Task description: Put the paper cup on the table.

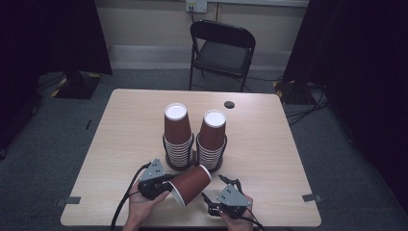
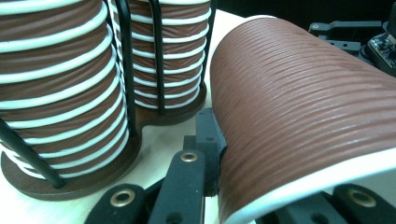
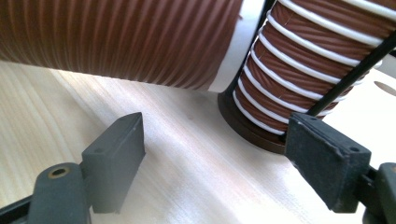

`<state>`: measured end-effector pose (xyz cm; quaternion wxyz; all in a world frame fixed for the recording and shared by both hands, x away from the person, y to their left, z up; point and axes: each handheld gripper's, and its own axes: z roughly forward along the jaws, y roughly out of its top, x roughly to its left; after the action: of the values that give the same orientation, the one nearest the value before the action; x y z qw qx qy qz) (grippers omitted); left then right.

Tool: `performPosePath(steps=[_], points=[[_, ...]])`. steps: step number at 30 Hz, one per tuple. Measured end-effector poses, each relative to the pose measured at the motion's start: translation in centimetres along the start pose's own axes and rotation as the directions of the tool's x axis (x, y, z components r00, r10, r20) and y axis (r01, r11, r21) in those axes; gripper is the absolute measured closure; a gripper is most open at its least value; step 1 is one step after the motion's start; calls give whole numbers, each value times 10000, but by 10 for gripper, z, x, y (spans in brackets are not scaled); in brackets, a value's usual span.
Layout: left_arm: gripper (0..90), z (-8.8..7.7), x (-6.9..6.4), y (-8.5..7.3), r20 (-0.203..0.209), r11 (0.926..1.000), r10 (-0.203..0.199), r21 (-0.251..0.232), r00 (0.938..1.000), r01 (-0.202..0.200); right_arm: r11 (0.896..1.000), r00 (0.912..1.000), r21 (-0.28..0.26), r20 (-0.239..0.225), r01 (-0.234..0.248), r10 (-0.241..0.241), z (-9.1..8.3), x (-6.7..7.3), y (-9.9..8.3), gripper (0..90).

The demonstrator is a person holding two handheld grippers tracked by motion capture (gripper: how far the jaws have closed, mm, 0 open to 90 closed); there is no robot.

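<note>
The left gripper [image 1: 166, 185] has a brown ribbed paper cup [image 1: 191, 184] pinched at its white-rimmed mouth, one jaw apparently inside the rim and one outside, though the inner jaw is hard to make out. The cup lies tipped on its side just above the wooden table [image 1: 269, 144], base pointing toward the two stacks, close in front of the holders.

Over on the other side, the right gripper [image 1: 215, 188] waits just beside the cup with its jaws spread wide and nothing between them; in the right gripper view the pads [image 3: 119, 158] frame bare tabletop.

Behind sit the left cup stack [image 1: 177, 137] and the right cup stack [image 1: 211, 140], each standing in a black wire holder on a dark round base.

By my reading, this is the carry step: one cup in hand, bound for a stack. Next move calls for swinging the cup base-up, lining its mouth over a stack's top and lowering it squarely so it nests without knocking the stack over.
</note>
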<state>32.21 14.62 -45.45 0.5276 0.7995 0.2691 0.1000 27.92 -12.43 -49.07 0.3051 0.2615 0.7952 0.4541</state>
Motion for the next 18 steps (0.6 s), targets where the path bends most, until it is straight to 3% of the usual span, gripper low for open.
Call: performPosePath(steps=[1,6,9,10,11,15,18], points=[[857,1,1,2,59,9997,-68,228,10000,66,9990,9987,129,255,428,-431,0,1,1,177],[856,4,4,5,140,9981,-357,508,9993,350,9937,9920,249,599,1096,-1109,-2,1,4,141],[857,7,3,6,138,9962,-337,811,9993,325,9834,9806,263,745,1796,-1811,-3,5,6,140],[857,7,3,7,157,9958,-380,840,9992,365,9834,9806,263,745,1796,-1811,-3,5,6,140],[857,9,3,9,191,9941,-451,998,9988,430,9774,9743,229,773,2104,-2115,-4,8,8,135],[857,11,2,13,177,9913,-472,1237,9987,446,9732,9713,125,611,2295,-2299,-4,12,10,130],[857,14,3,18,288,9853,-513,1642,9983,459,9656,9636,163,622,2595,-2600,-1,15,12,130]])
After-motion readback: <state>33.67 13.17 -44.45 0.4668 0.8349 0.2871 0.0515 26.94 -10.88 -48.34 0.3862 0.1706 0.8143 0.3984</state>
